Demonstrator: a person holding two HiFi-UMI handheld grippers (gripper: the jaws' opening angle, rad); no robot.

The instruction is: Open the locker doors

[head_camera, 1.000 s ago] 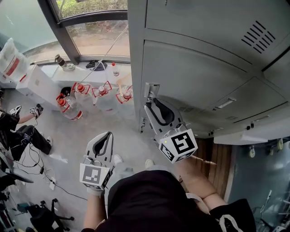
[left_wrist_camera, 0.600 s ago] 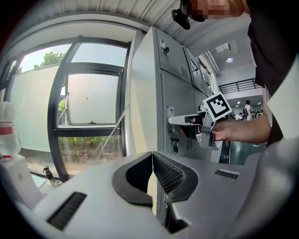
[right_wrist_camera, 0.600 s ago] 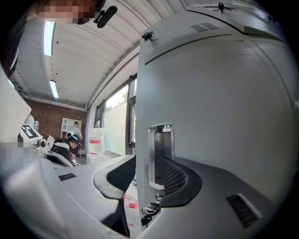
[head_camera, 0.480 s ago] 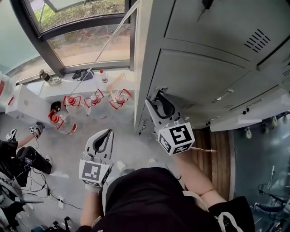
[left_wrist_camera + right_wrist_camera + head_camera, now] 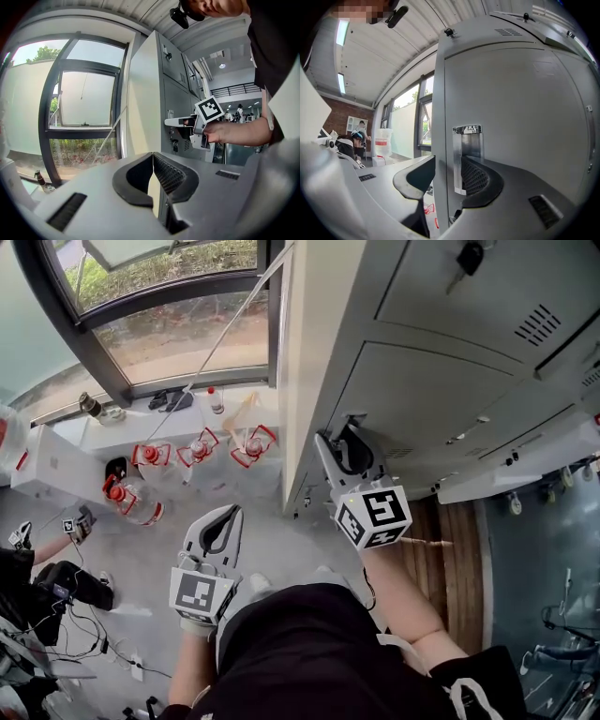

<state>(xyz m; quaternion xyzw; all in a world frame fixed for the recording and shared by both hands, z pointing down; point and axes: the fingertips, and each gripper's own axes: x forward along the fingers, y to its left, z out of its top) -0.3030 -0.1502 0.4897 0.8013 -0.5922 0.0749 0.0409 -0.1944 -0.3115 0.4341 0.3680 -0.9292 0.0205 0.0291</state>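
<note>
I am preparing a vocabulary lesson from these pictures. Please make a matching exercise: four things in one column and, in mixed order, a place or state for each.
1. left hand-held gripper
2. right hand-held gripper
3. bottles with red caps
4. key

A. hanging from an upper locker door
B. jaws apart at a locker door edge
C. jaws together, nothing between them
D. on the floor below the window

Pairs: 1-C, 2-B, 3-D, 4-A.

Note: the right hand-held gripper's jaws have just been opening, with that door edge between them.

Matt metal locker (image 5: 422, 390), glossy chrome handle (image 5: 467, 140)
</note>
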